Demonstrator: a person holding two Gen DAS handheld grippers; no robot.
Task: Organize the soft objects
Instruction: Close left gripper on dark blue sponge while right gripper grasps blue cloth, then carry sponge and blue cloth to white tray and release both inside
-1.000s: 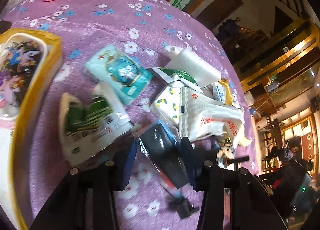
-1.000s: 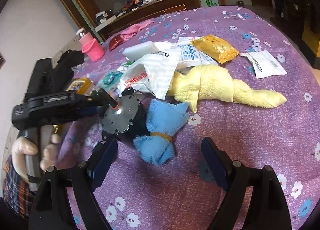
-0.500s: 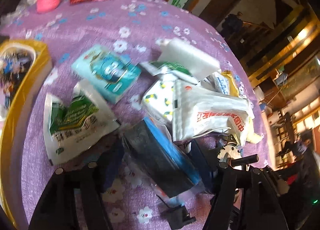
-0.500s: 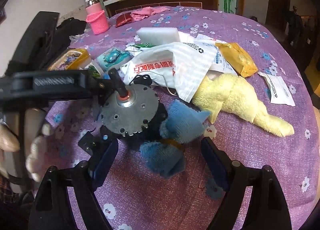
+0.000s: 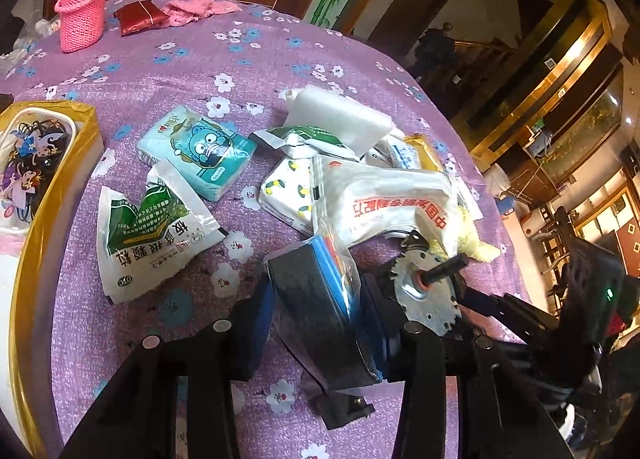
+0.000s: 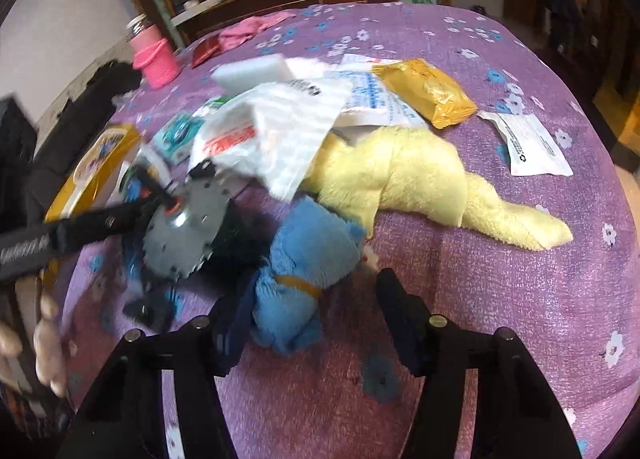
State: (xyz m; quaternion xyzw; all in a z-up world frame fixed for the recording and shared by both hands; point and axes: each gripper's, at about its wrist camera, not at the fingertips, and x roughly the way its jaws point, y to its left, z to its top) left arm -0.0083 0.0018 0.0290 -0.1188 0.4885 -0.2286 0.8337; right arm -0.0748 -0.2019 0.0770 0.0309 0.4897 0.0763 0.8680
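My left gripper (image 5: 320,311) is shut on a wrapped black-and-blue sponge (image 5: 316,311), held just above the purple cloth. A pile of soft packets lies ahead: a teal tissue pack (image 5: 198,151), a green-and-white sachet (image 5: 150,231), a white foam block (image 5: 340,119) and a white plastic bag (image 5: 380,203). My right gripper (image 6: 316,323) is open around a rolled blue towel (image 6: 308,267) bound with a band. A yellow towel (image 6: 420,183) lies just beyond it. The left gripper's metal motor (image 6: 188,231) sits left of the blue towel.
A gold-rimmed box with a cartoon lid (image 5: 32,163) stands at the left edge. A pink knitted holder (image 5: 82,17), a red pouch (image 5: 140,15) and a pink cloth (image 5: 196,7) lie at the far side. A gold packet (image 6: 428,93) and a white sachet (image 6: 528,143) lie right.
My left gripper has closed on the sponge and raised it slightly. My right gripper has moved forward so the blue towel sits between its fingers.
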